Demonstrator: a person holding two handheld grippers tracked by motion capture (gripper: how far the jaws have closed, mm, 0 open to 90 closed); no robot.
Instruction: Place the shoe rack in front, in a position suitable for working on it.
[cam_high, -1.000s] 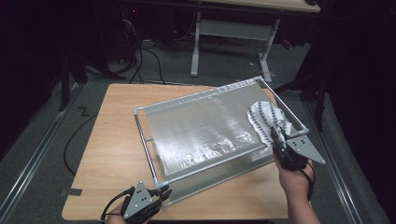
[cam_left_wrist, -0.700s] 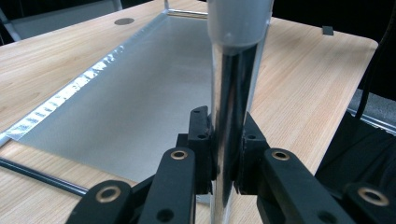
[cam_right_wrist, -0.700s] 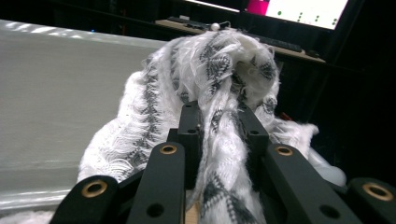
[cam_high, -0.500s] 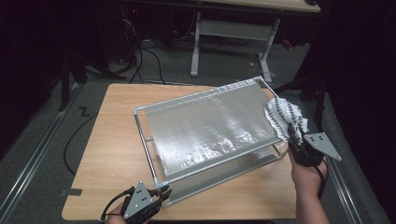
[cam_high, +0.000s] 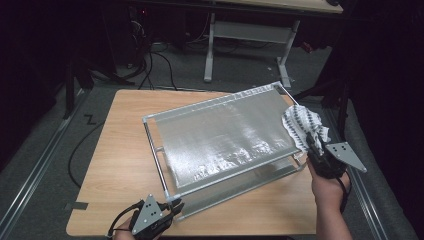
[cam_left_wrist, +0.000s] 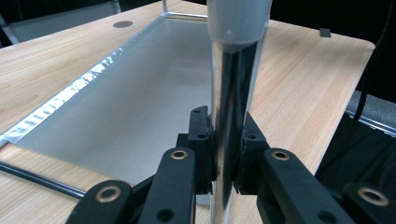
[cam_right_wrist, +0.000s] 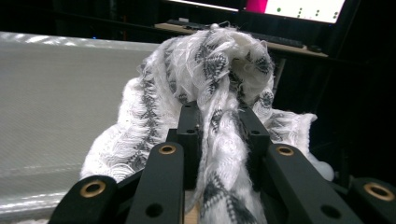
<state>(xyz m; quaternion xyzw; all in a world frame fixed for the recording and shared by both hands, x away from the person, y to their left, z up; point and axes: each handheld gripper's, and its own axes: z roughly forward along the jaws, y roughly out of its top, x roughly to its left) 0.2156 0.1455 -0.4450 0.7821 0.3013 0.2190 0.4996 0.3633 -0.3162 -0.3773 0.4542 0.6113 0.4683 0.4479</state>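
Observation:
A metal-framed rack with a silvery mesh top (cam_high: 225, 135) stands tilted on the wooden table (cam_high: 120, 150). My left gripper (cam_high: 167, 210) at the rack's near left corner is shut on its chrome corner post (cam_left_wrist: 233, 116), which rises between the jaws. A white cloth with grey pattern (cam_high: 304, 126) hangs off the rack's right end. My right gripper (cam_high: 312, 142) is shut on that cloth (cam_right_wrist: 210, 93), whose folds bunch up between and above the jaws, with the mesh top (cam_right_wrist: 56, 93) to the left.
A second mesh shelf (cam_left_wrist: 126, 102) lies lower in the rack, close over the tabletop. A white desk frame (cam_high: 250, 35) stands on the floor behind the table. Cables (cam_high: 150, 65) trail on the floor at the back left. A metal rail (cam_high: 35, 175) runs along the table's left side.
My right gripper has drawn the cloth rightward, from on the mesh top to off the rack's right end. The left gripper has stayed on the corner post.

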